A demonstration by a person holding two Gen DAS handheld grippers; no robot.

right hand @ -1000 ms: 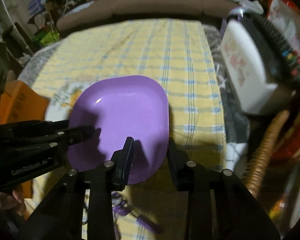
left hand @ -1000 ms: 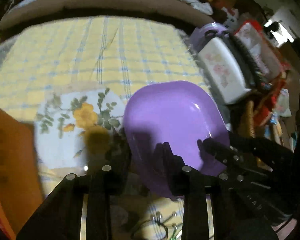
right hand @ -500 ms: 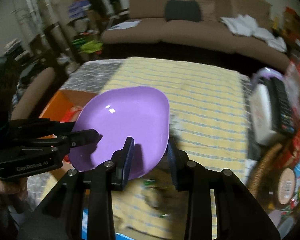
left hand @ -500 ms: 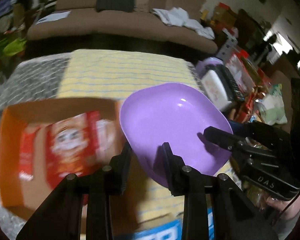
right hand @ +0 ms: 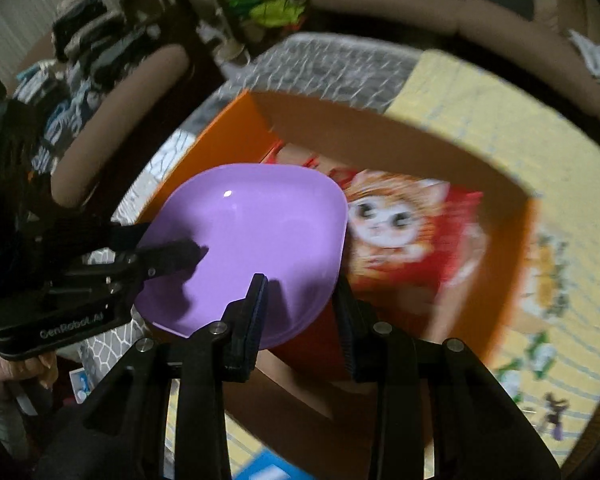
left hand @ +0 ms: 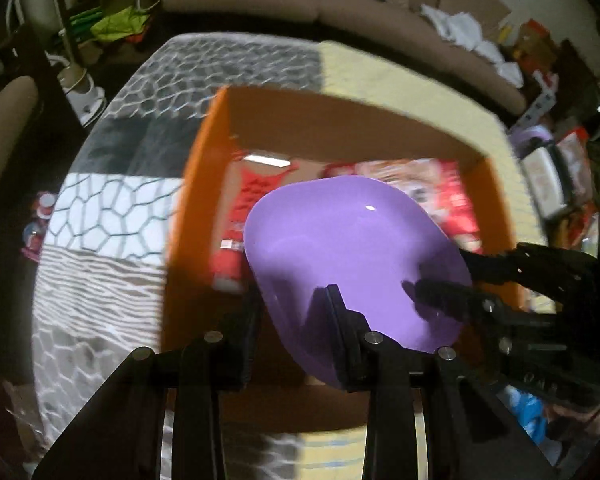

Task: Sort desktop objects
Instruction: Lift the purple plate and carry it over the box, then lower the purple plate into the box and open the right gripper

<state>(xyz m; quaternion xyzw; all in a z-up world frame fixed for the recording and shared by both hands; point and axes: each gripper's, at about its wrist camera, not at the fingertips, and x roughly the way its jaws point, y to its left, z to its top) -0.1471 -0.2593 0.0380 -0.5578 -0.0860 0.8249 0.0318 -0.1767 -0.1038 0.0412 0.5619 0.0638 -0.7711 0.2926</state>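
Both grippers carry one purple plate [left hand: 355,248] between them, held above an open orange cardboard box [left hand: 204,168] that sits on the tabletop [left hand: 100,216]. The left gripper [left hand: 294,312] has its fingers narrowed onto the plate's near rim, one finger above the dish and one beneath it. The right gripper [right hand: 300,304] pinches a neighbouring edge the same way, so the plate is clamped at two places on its rim. This two-point hold probably keeps the shallow, slick dish from tipping or slipping. The plate hangs tilted over a red printed packet with a cartoon cat [right hand: 403,232] lying on the box floor, which suggests the box is where the plate is meant to go. It is not yet set down.
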